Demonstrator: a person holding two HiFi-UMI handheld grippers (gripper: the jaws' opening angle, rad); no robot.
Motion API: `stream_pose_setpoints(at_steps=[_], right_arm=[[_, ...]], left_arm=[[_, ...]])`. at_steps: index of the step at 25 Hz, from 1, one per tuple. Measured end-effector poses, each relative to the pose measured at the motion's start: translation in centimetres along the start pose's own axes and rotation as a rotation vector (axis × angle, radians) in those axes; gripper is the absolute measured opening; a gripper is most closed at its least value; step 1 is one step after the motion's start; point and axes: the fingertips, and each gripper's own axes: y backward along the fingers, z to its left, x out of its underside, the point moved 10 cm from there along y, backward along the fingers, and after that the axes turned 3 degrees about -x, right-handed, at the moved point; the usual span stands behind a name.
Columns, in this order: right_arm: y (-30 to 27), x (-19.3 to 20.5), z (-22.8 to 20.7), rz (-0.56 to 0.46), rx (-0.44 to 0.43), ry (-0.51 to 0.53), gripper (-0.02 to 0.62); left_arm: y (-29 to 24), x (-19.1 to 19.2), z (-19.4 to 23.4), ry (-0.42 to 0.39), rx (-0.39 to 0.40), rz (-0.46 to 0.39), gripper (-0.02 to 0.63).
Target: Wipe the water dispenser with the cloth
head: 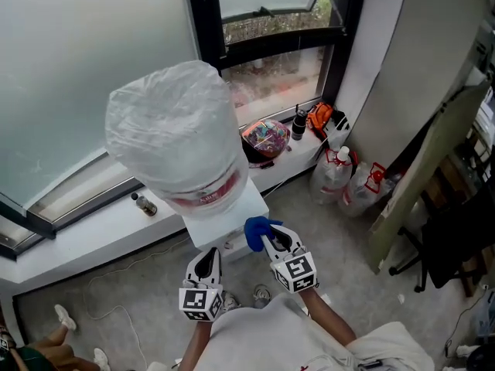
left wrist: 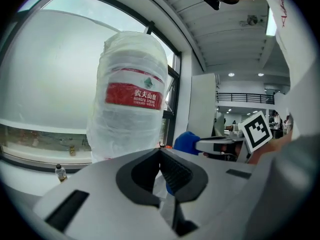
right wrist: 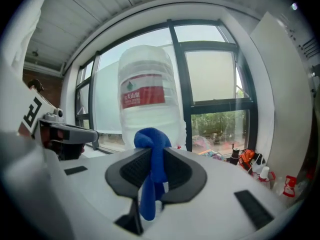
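Blue cloth pinched in right gripper, left gripper closed on nothing

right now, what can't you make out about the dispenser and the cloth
Front and taps of the dispenser: head view sees only its top, below the bottle.
Whether the cloth touches the dispenser: head view too steep; the right gripper blocks its own view.
Label of the small sill bottle: too small, head view.

Room corner with a window.
Black window frame, frosted pane, white sill below it, grey floor, black chair at right.
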Motion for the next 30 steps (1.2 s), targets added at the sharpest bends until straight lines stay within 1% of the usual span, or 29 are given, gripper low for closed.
stream_pose_setpoints(at_steps=[3, 5, 8, 14, 17, 24, 30], right_arm=[[-0.1, 0.3, 0.7, 0.007, -0.057, 0.006, 0.078], [0.1, 0.6, 1.1, 0.013, -0.077, 0.01, 0.078], [0.4, 0.7, 1.4, 0.009, -0.09, 0.007, 0.078], [1.5, 0.3, 2.6, -0.021, -0.117, -0.007, 0.08], [2.3, 0.3, 3.6, -0.021, -0.114, -0.001, 0.078], [4.7, 1.0, 7.8, -0.007, -0.116, 0.014, 0.08], [8.2, 2.5, 13.2, -0.018, -0.094, 0.019, 0.078]], left_arm=[[0.3, 0.2, -0.4, 0.0, -0.015, 0.004, 0.012], [0.6, 0.3, -0.7, -0.008, -0.018, 0.01, 0.012], [1.0, 0.2, -0.7, -0.013, -0.032, 0.007, 0.012], [1.8, -0.2, 0.2, -0.014, -0.064, -0.027, 0.012], [3.0, -0.2, 0.5, -0.014, -0.072, -0.039, 0.012], [8.1, 1.7, -0.2, 0.004, -0.061, -0.03, 0.012], [14.5, 4.1, -0.6, 0.003, -0.053, -0.029, 0.012]])
